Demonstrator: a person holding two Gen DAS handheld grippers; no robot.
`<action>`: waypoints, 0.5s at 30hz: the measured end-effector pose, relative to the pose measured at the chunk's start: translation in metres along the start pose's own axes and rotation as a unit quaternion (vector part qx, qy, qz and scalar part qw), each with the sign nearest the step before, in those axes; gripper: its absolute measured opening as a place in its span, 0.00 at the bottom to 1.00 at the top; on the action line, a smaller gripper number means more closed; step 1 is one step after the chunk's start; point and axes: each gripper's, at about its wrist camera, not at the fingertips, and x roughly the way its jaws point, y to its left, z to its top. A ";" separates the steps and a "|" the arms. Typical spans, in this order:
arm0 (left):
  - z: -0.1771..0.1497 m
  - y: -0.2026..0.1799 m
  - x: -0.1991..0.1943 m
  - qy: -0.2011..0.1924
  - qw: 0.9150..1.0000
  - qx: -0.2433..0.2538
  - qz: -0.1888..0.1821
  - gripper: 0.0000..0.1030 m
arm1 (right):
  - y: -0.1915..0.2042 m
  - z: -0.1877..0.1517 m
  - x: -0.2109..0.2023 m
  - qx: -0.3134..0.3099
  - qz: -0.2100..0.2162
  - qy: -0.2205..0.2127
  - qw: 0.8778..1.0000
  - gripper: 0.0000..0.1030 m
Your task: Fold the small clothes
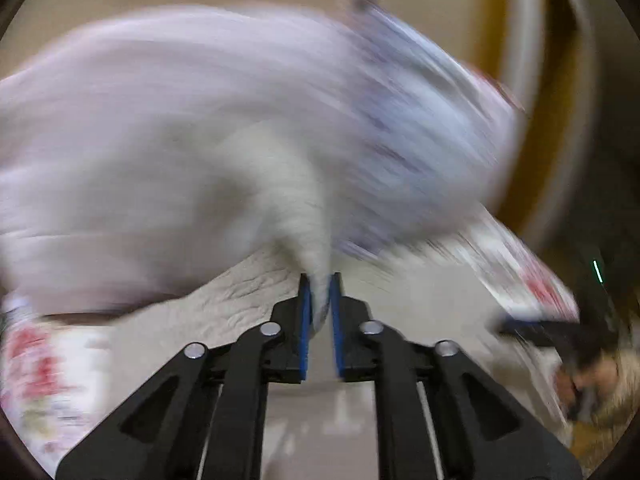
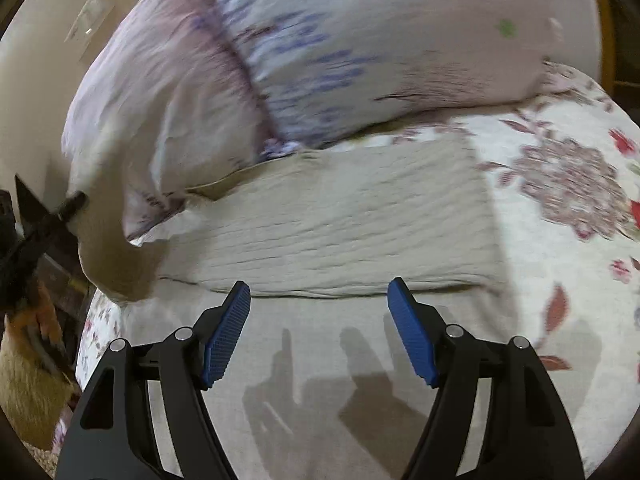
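A beige crinkled garment (image 2: 340, 220) lies on the bed, partly folded into a rectangle. In the left wrist view my left gripper (image 1: 319, 300) is shut on a pinched edge of this beige garment (image 1: 296, 200), lifted and blurred by motion. In the right wrist view my right gripper (image 2: 320, 312) is open and empty, just in front of the garment's near edge. The left gripper (image 2: 60, 212) shows at the far left there, holding the garment's raised corner.
A lilac pillow (image 2: 320, 52) with blue print lies behind the garment. The floral bedspread (image 2: 560, 208) covers the bed. A beige wall and a wooden bed frame (image 1: 560, 80) stand behind. The bed's edge is at the left in the right wrist view.
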 end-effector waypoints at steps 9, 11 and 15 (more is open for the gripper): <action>-0.116 0.030 -0.048 0.095 0.981 -0.127 0.115 0.75 | -0.082 -0.043 -0.055 0.071 -0.019 0.036 0.997 0.71; -0.151 0.058 -0.071 0.126 0.965 -0.195 0.126 0.75 | -0.098 -0.063 -0.063 0.103 0.006 0.068 0.992 0.67; -0.202 0.069 -0.087 0.159 0.941 -0.286 0.081 0.72 | -0.106 -0.103 -0.071 0.133 0.071 0.120 0.981 0.51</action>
